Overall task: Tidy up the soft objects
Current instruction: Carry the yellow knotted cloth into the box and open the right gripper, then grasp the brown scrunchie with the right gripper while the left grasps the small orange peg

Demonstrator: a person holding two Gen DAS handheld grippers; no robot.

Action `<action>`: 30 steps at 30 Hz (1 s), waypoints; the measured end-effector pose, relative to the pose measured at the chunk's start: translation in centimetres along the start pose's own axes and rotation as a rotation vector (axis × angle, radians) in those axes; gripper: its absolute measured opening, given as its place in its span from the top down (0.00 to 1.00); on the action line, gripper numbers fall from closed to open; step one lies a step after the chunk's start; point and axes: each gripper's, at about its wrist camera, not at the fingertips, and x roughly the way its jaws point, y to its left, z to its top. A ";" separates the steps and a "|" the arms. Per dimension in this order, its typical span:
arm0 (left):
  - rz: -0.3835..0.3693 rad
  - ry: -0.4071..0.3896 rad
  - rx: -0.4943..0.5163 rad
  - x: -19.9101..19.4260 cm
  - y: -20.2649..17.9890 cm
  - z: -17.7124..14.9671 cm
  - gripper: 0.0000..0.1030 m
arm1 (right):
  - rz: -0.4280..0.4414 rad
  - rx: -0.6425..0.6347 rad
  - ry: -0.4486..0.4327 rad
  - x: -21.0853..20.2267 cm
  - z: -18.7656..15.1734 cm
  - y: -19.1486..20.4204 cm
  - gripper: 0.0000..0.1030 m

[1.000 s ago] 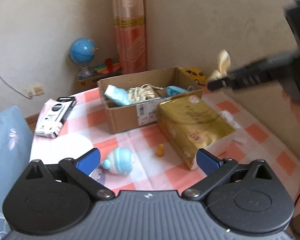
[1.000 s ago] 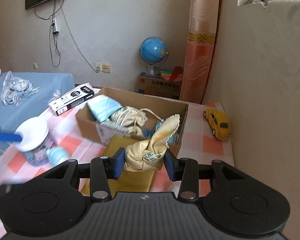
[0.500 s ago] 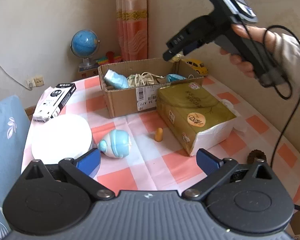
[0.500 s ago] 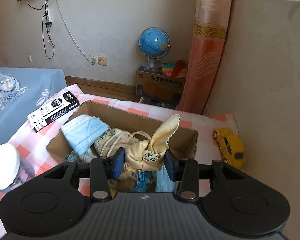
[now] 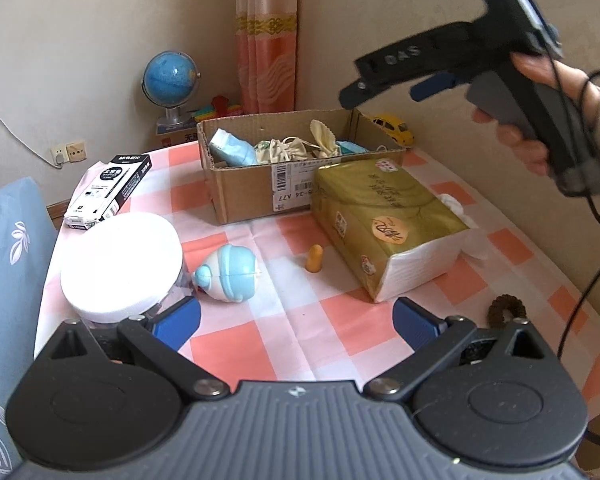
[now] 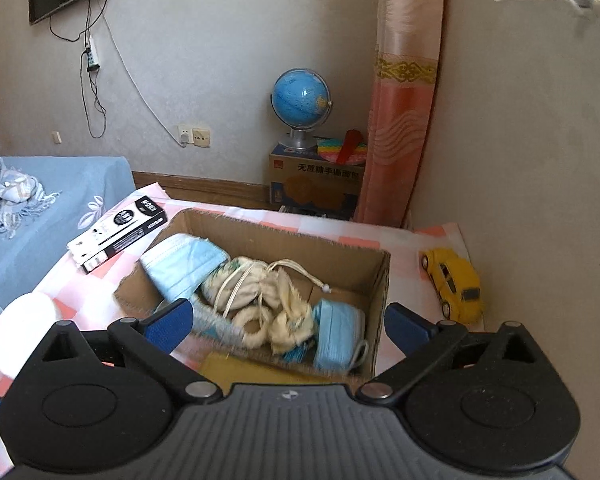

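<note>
A cardboard box (image 5: 244, 196) (image 6: 380, 280) on the checked table holds blue face masks (image 6: 184, 260), a cream drawstring pouch (image 6: 252, 284) and the yellow cloth (image 5: 324, 140) (image 6: 288, 324). My right gripper (image 6: 286, 326) is open and empty above the box's near side; it also shows in the left wrist view (image 5: 350, 94). My left gripper (image 5: 296, 322) is open and empty, low over the table's near edge. A gold tissue pack (image 5: 384, 220) lies in front of the box. A brown hair tie (image 5: 506, 310) lies at the near right.
A white-lidded jar (image 5: 120, 264), a blue-white toy (image 5: 230, 274) and an orange earplug (image 5: 314, 258) lie on the table. A black-white carton (image 5: 108, 186) lies at the left, a yellow toy car (image 6: 454, 282) by the wall. A globe (image 6: 300, 102) stands behind.
My right gripper opened and let go of the yellow cloth, which now lies in the box. The left gripper pulled back a little.
</note>
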 end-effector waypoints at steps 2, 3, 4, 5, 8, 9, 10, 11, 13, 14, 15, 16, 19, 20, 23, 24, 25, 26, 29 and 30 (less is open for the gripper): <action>0.002 -0.003 0.002 -0.3 -0.2 -0.1 0.01 | -0.004 -0.001 -0.009 -1.4 -0.9 0.1 0.00; 0.002 -0.003 0.003 -0.5 -0.3 -0.2 0.01 | -0.008 -0.001 -0.008 -1.9 -1.3 0.2 0.00; 0.002 -0.004 0.003 -0.5 -0.3 -0.2 0.01 | -0.014 0.000 -0.011 -2.6 -1.9 0.3 0.00; 0.000 -0.008 0.003 -0.8 -0.3 -0.2 0.01 | -0.016 0.000 -0.013 -3.2 -2.5 0.3 0.00; -0.003 -0.015 0.001 -1.2 -0.5 -0.5 0.01 | -0.025 0.014 -0.010 -4.9 -4.8 0.5 0.00; -0.004 -0.018 -0.002 -1.4 -0.6 -0.6 0.01 | -0.031 0.024 -0.010 -5.3 -5.7 0.6 0.00; -0.006 -0.020 -0.005 -1.5 -0.6 -0.7 0.01 | -0.036 0.038 -0.007 -5.6 -6.7 0.6 0.00; -0.007 -0.021 -0.007 -1.6 -0.6 -0.8 0.01 | -0.039 0.045 0.002 -5.9 -7.8 0.6 0.00; -0.007 -0.022 -0.001 -1.8 -0.7 -1.0 0.01 | -0.052 0.054 0.022 -6.4 -9.9 0.9 0.00; -0.004 -0.023 0.005 -1.9 -0.8 -1.1 0.01 | -0.061 0.052 0.034 -6.5 -10.8 1.0 0.00; -0.002 -0.023 0.009 -2.0 -0.8 -1.1 0.01 | -0.073 0.047 0.047 -6.7 -11.8 1.2 0.00; 0.001 -0.021 0.013 -2.0 -0.9 -1.2 0.01 | -0.087 0.041 0.058 -6.9 -12.8 1.4 0.00; 0.005 -0.019 0.014 -1.9 -0.9 -1.3 0.00 | -0.109 0.061 0.091 -7.3 -15.4 1.5 0.00; 0.002 -0.021 0.016 -1.9 -1.0 -1.4 0.00 | -0.110 0.070 0.106 -7.4 -16.3 1.5 0.00; -0.015 -0.029 0.023 -2.0 -1.2 -1.5 0.00 | -0.119 0.073 0.145 -7.5 -18.5 1.7 0.00; -0.025 -0.029 0.026 -1.9 -1.2 -1.6 0.00 | -0.126 0.070 0.155 -7.5 -19.2 1.7 0.00; -0.036 -0.025 0.028 -1.8 -1.3 -1.7 0.00 | -0.130 0.065 0.167 -7.5 -19.8 1.8 0.00; -0.041 -0.018 0.030 -1.6 -1.4 -1.7 0.00 | -0.131 0.060 0.177 -7.4 -20.2 1.9 0.00; -0.040 -0.011 0.058 -1.1 -2.0 -1.8 0.01 | -0.139 0.055 0.186 -7.2 -21.0 2.0 0.00; -0.041 -0.017 0.065 -1.1 -2.1 -1.9 0.01 | -0.138 0.060 0.184 -7.0 -21.1 1.9 0.00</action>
